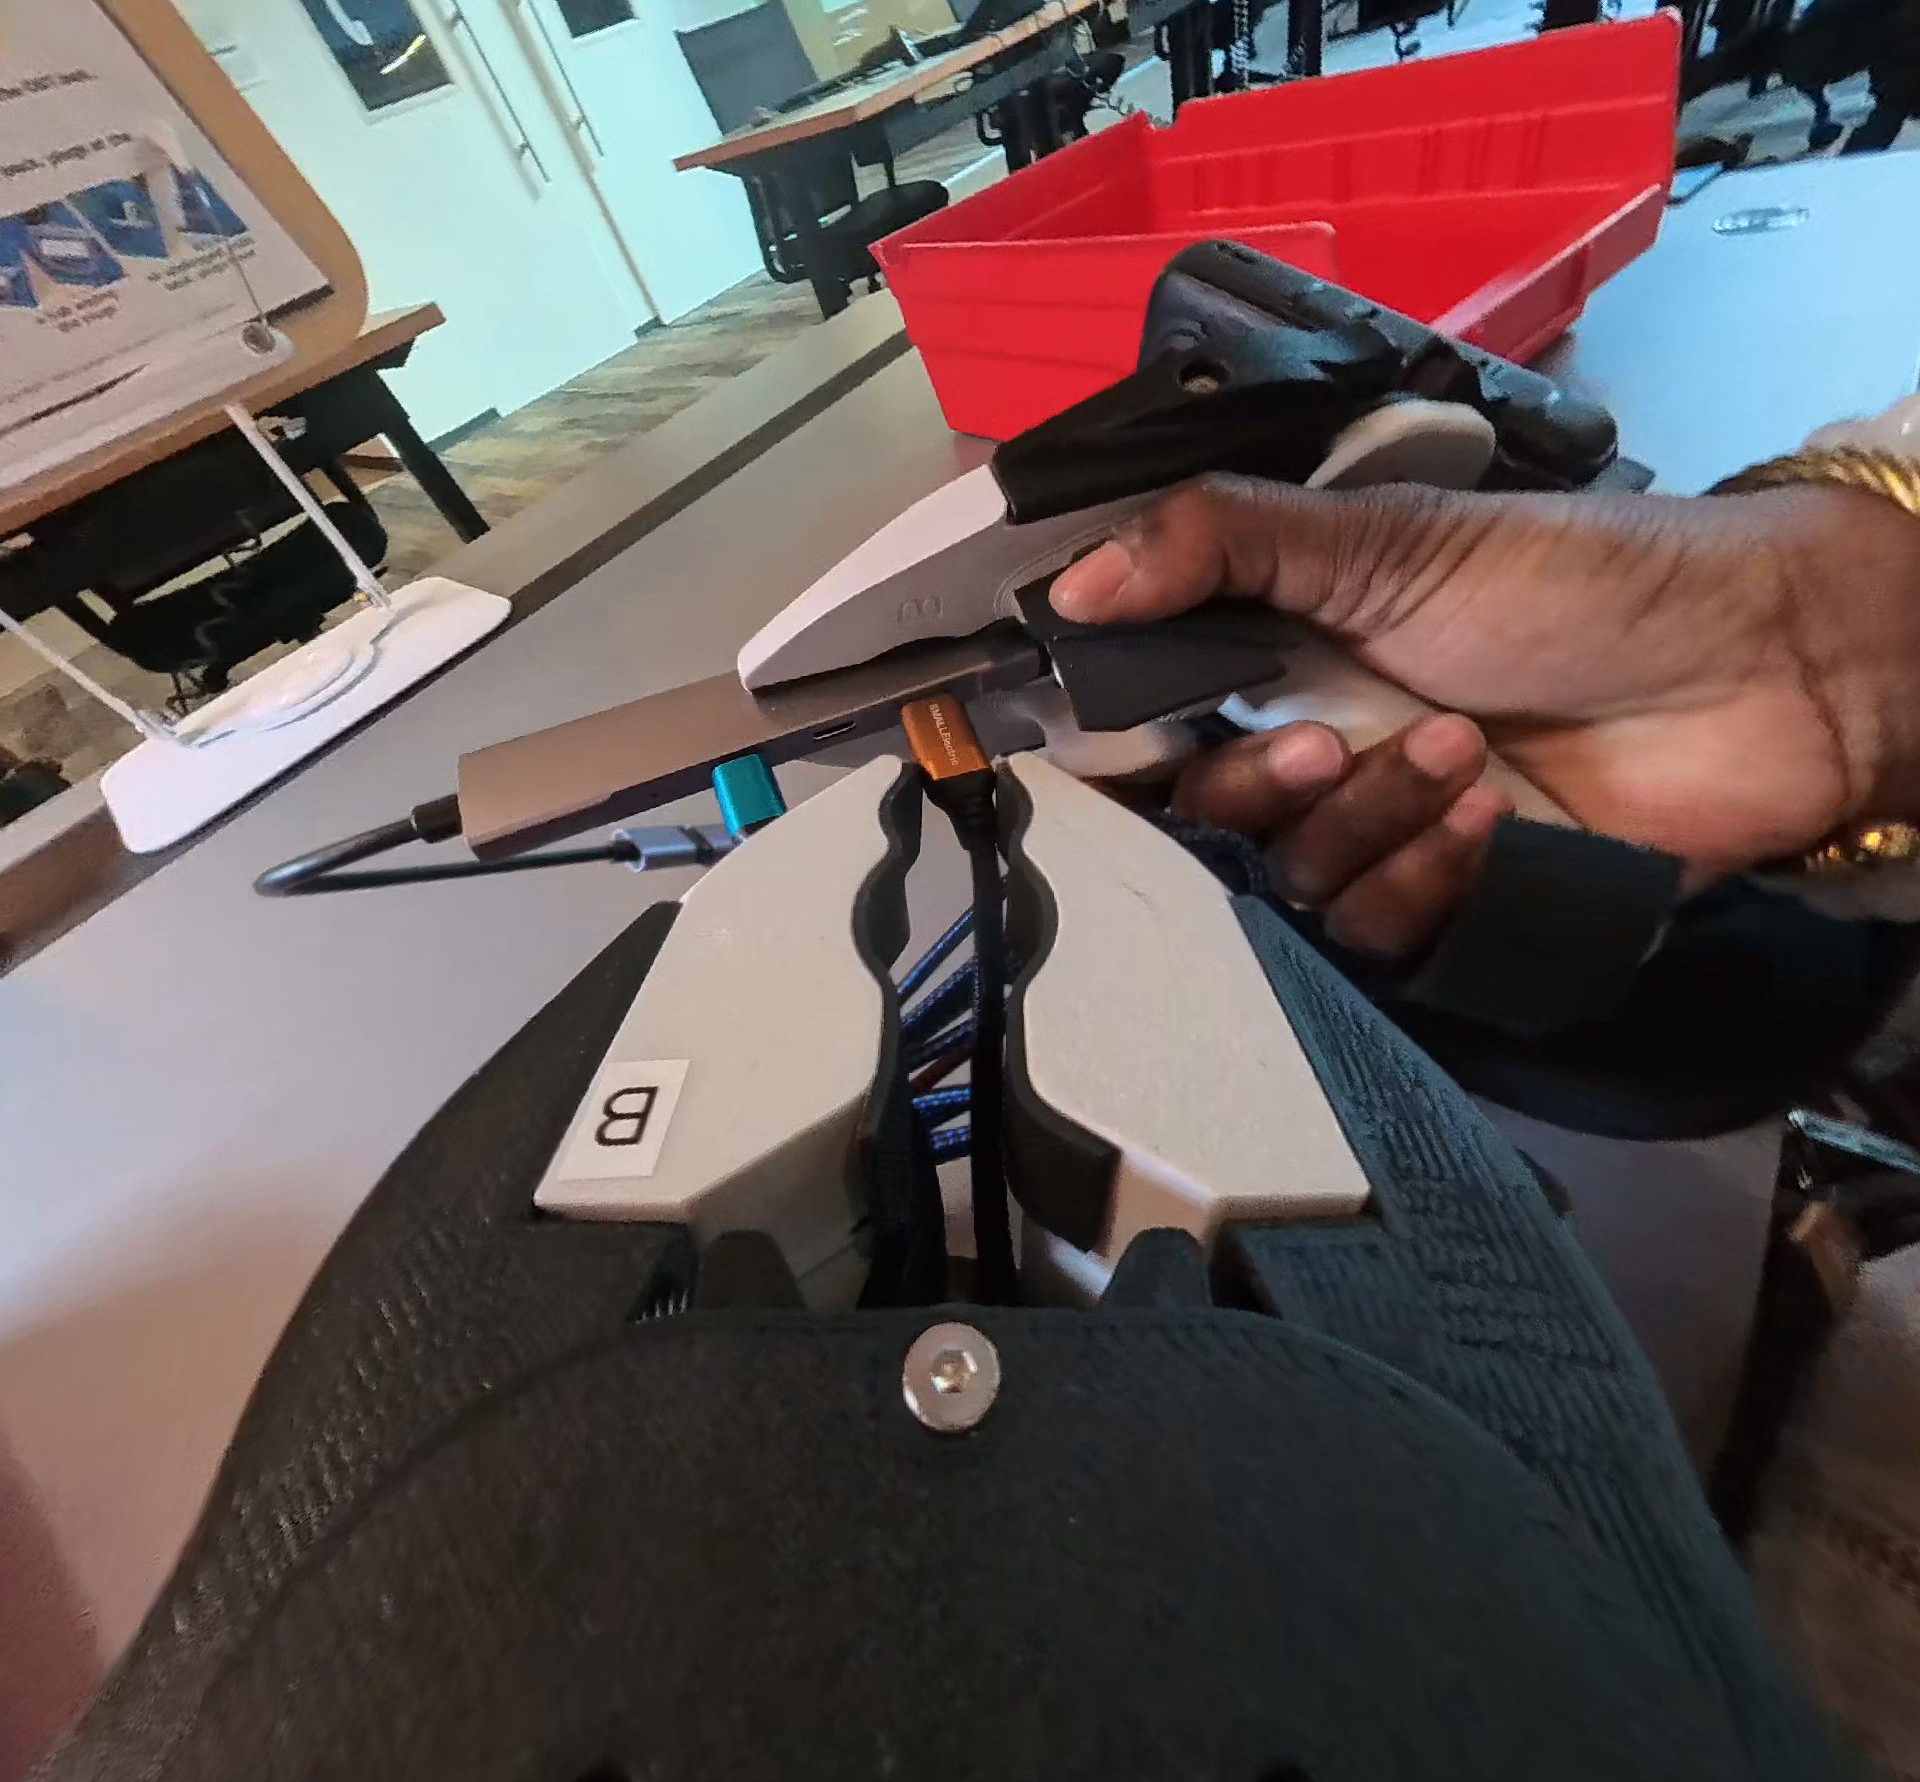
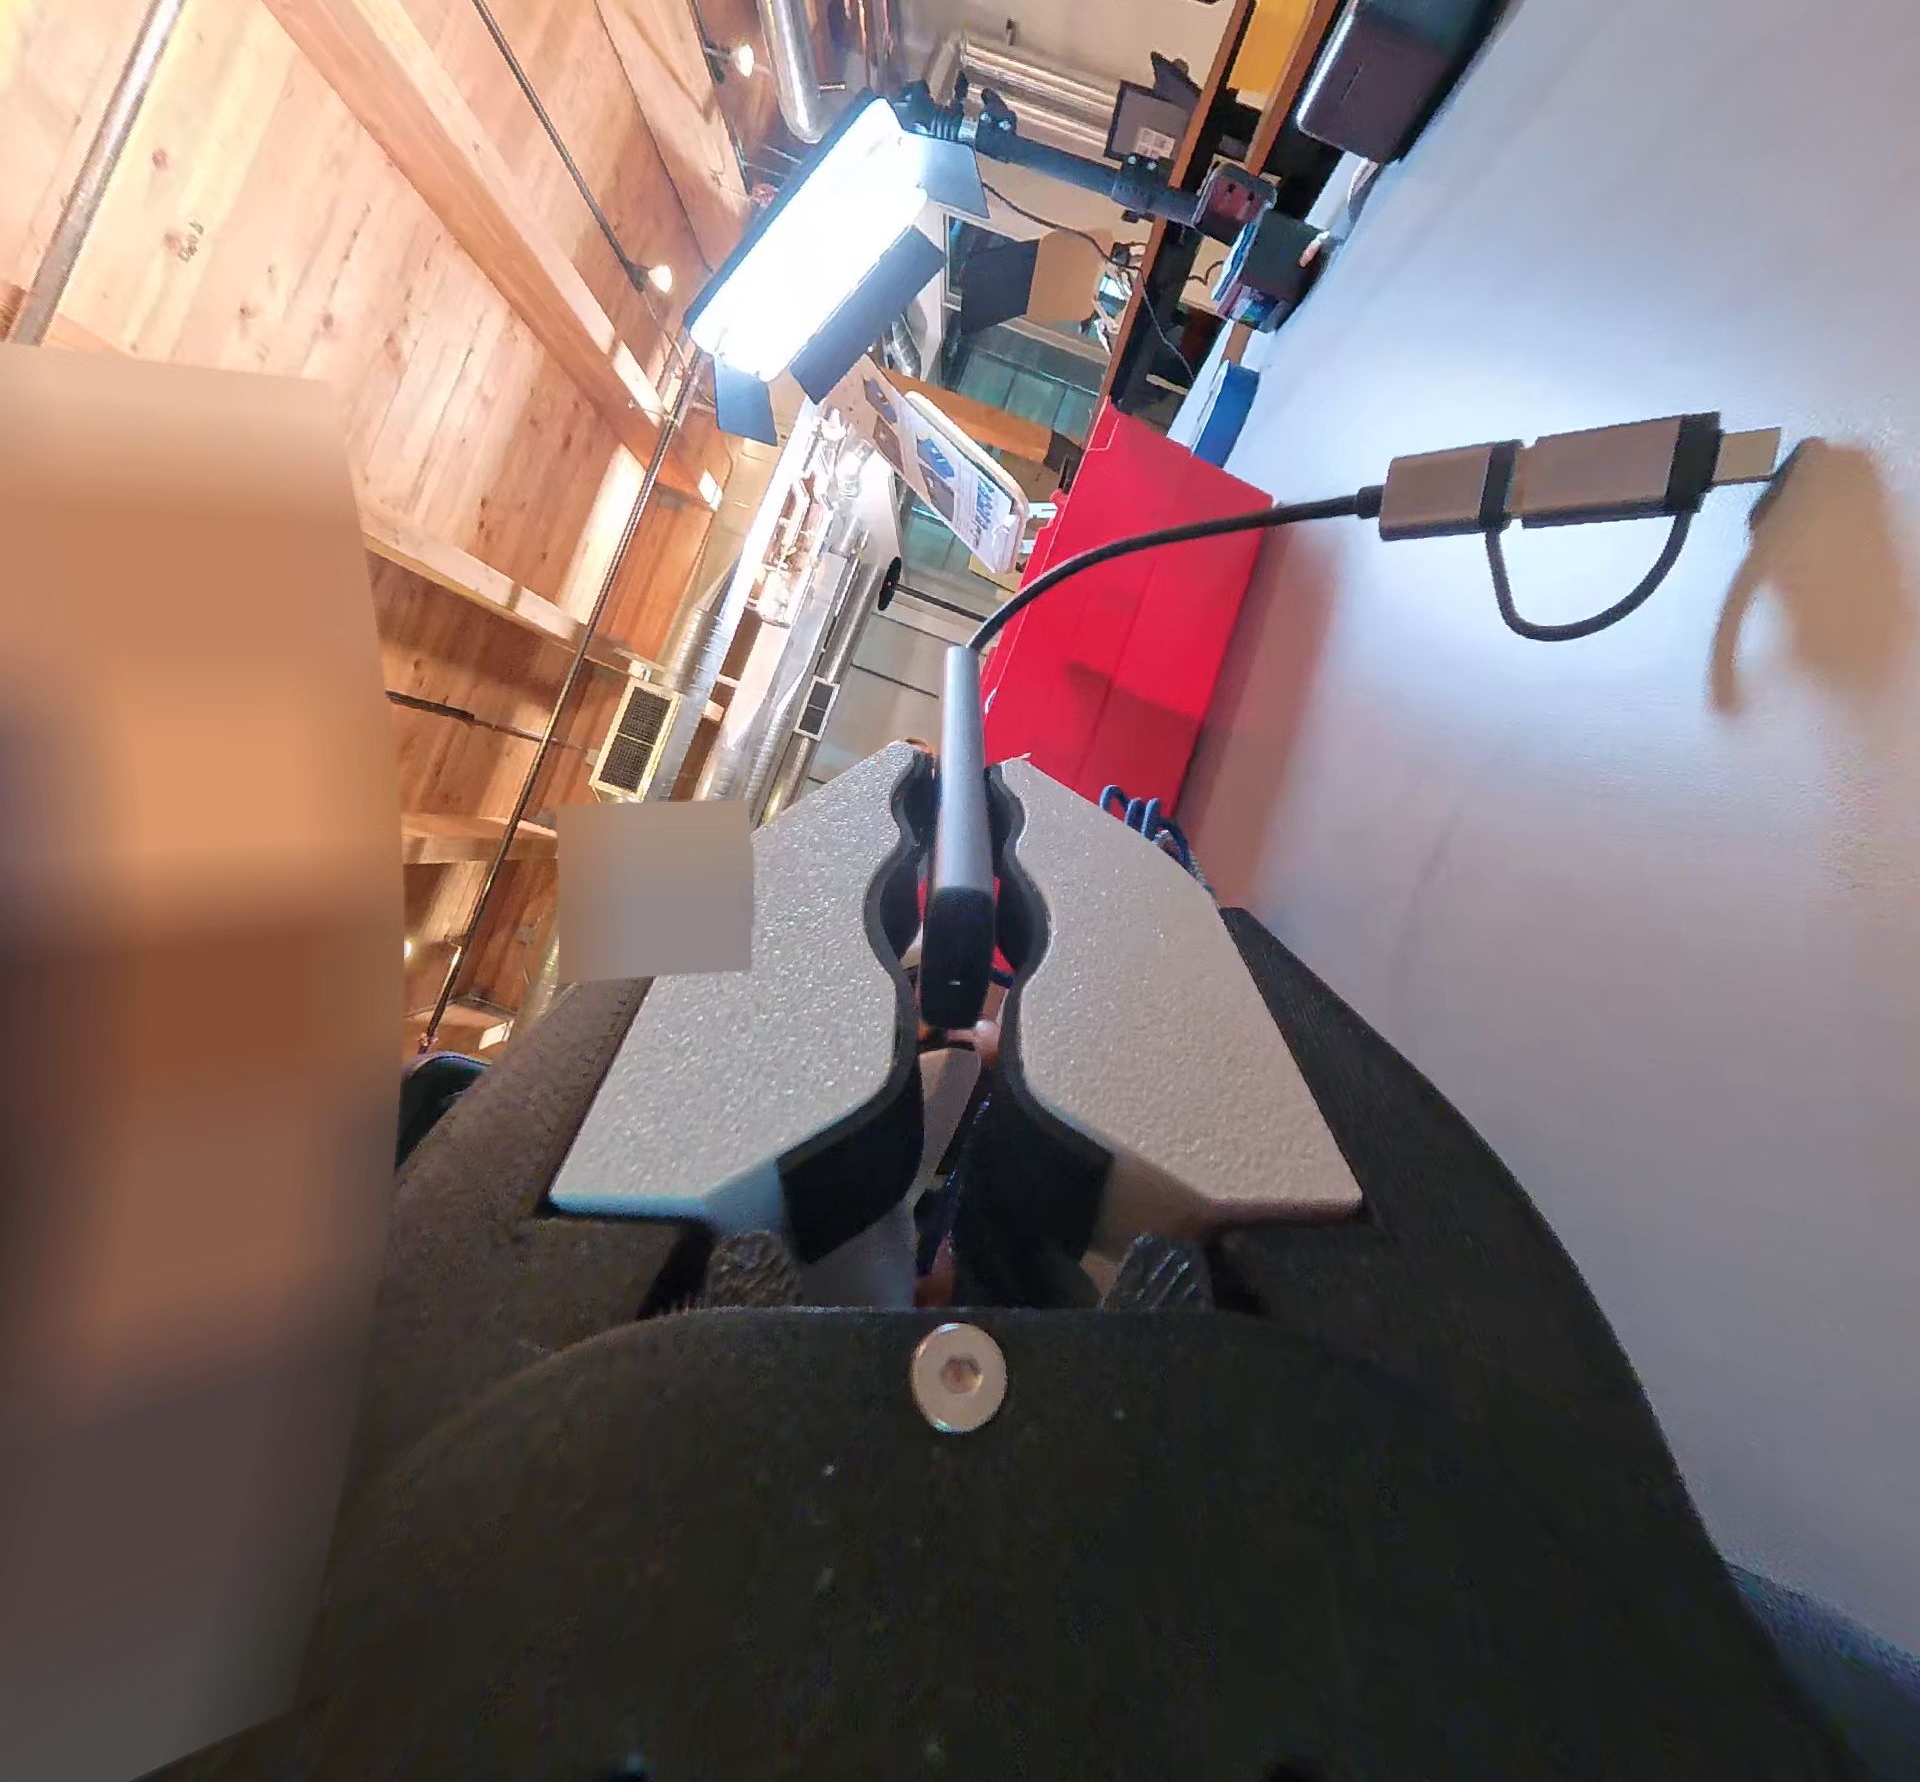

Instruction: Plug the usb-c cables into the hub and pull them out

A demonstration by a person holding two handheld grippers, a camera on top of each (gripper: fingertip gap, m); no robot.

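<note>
The flat grey hub [image 1: 644,756] is held level above the dark table [image 1: 208,1109]. My right gripper [image 1: 769,688] is shut on it from above and below; in the right wrist view the gripper [image 2: 956,776] clamps the hub [image 2: 961,797] edge-on. An orange USB-C plug [image 1: 940,740] sits in the hub's near side. My left gripper [image 1: 954,782] is closed on its black cable [image 1: 982,901] just behind the plug. A teal plug [image 1: 746,794] touches the hub's side further left; I cannot tell whether it is seated. One port [image 1: 831,730] between them is free.
The hub's own lead ends in a grey connector [image 2: 1579,485] on the table, also seen in the left wrist view [image 1: 665,844]. A red bin [image 1: 1299,236] stands behind the hub. A sign stand [image 1: 312,683] is at left. Blue braided cables [image 1: 935,974] hang under my left gripper. Spacing between my two grippers at the tips: around 4 cm.
</note>
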